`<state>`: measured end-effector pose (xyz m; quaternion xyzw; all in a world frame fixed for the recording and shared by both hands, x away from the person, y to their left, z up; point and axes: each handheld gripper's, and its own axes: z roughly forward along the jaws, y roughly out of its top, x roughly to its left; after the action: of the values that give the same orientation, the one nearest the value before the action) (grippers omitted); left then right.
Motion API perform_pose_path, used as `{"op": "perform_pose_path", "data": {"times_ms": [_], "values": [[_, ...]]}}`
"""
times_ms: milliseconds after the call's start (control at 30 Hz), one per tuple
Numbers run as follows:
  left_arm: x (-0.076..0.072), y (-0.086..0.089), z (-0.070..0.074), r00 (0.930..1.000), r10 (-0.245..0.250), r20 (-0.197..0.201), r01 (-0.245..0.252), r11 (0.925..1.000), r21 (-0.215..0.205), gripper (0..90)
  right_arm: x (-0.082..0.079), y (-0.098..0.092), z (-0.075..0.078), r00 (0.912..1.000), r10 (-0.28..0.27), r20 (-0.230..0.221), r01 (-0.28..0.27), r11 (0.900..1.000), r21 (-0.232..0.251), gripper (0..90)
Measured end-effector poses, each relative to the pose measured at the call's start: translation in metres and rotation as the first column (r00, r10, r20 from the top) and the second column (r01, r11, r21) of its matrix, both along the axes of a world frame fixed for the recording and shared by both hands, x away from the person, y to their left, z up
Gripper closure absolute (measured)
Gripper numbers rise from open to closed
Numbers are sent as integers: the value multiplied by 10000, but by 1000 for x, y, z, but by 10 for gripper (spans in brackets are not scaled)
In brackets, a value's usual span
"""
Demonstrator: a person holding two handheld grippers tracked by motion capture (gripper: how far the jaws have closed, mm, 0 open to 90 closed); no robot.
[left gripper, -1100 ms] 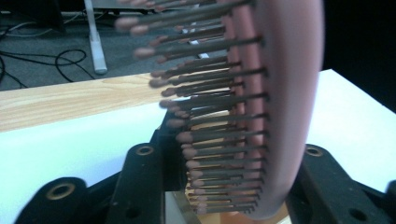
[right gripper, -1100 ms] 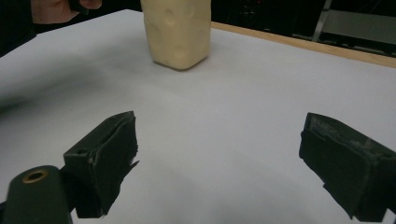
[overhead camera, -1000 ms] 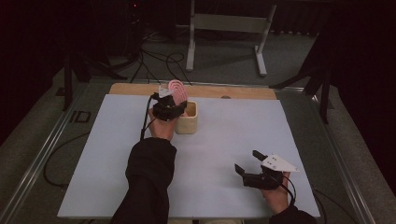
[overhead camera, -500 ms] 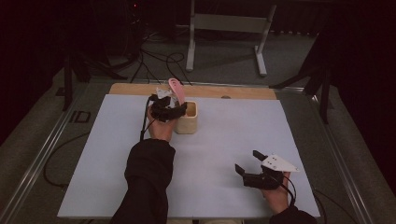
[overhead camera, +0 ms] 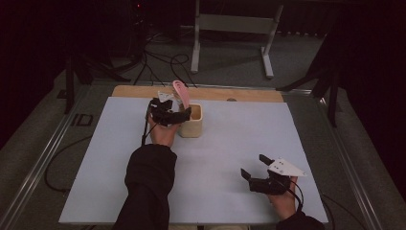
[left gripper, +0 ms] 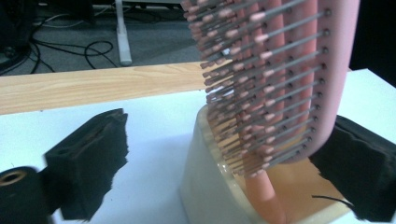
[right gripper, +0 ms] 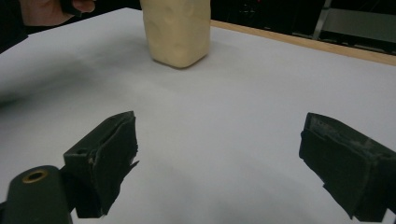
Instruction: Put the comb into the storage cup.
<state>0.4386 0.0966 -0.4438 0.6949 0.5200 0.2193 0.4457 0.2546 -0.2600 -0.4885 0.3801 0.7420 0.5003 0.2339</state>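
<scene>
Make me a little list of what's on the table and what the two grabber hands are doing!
table: white sheet on top, wooden strip along the far edge
holder: cream cup
brush: pink hairbrush standing handle-down in the cup, bristles up
left gripper: at the cup, jaws have just been opening, brush between them, pads apart from it
right gripper: open, holding nothing, low over the near right of the sheet

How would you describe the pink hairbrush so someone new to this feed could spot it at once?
Start at the white table and go to its far edge, where a cream holder cup stands by the wooden strip. The pink hairbrush stands handle-down in that cup, its bristled head leaning above the rim between the open jaws of the left hand-held gripper. It is the one pink thing there.
</scene>
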Motion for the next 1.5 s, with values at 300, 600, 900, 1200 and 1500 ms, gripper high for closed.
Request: {"op": "perform_pose_path", "data": {"times_ms": [300,600,900,1200,1500], "values": [[-6,3,2,9997,-174,157,175,9998,-49,1,0,1,0,10000,-7,23,7,10000,-24,108],[-15,9,8,9985,-356,417,361,9993,-118,1,0,1,0,10000,1,-2,-1,10000,-19,108],[-24,22,10,9979,-570,315,573,9983,-88,1,0,1,0,10000,14,7,-14,10000,-21,108],[-41,30,16,9898,-1343,479,1329,9906,310,1,0,2,0,10000,21,8,-21,10000,-26,108],[-64,40,16,9769,-2027,673,1999,9788,450,1,-1,2,0,10000,30,-1,-30,10000,-29,108]]}}
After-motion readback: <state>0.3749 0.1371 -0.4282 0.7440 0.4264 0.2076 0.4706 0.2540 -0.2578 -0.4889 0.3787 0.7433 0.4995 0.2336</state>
